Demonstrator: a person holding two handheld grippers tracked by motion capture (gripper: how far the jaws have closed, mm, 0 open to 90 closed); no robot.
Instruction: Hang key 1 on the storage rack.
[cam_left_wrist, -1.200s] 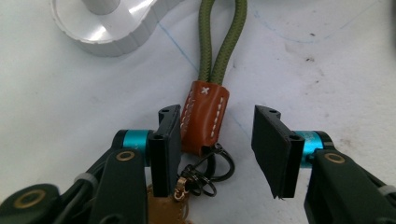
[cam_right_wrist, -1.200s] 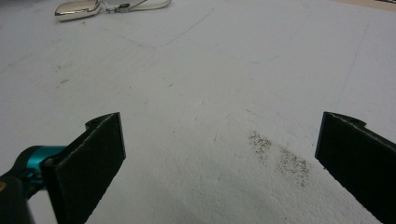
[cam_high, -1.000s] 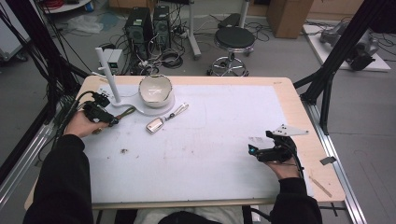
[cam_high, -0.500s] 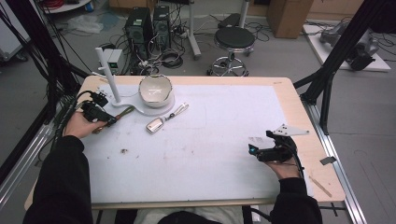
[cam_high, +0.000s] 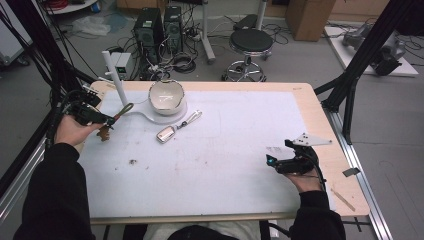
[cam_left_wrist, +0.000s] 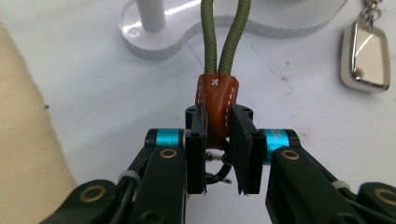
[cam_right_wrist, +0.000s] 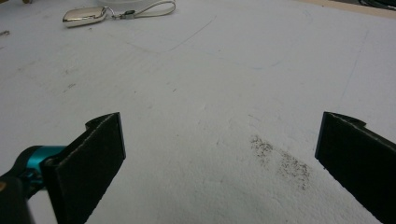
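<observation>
Left gripper (cam_left_wrist: 218, 140): clamped on the brown leather tab (cam_left_wrist: 217, 100) of a green cord loop (cam_left_wrist: 223, 35); seen close in the left gripper view (a small blur from above), at the table's (cam_high: 300, 95) far left edge.
Right gripper (cam_right_wrist: 219, 158): jaws spread wide, nothing between them, near the right edge.
Nearby: white stand (cam_high: 116, 80), bowl (cam_high: 166, 95), silver key fob (cam_high: 166, 134) just beside.
Room: bare white mat (cam_high: 225, 150) in the middle.
</observation>
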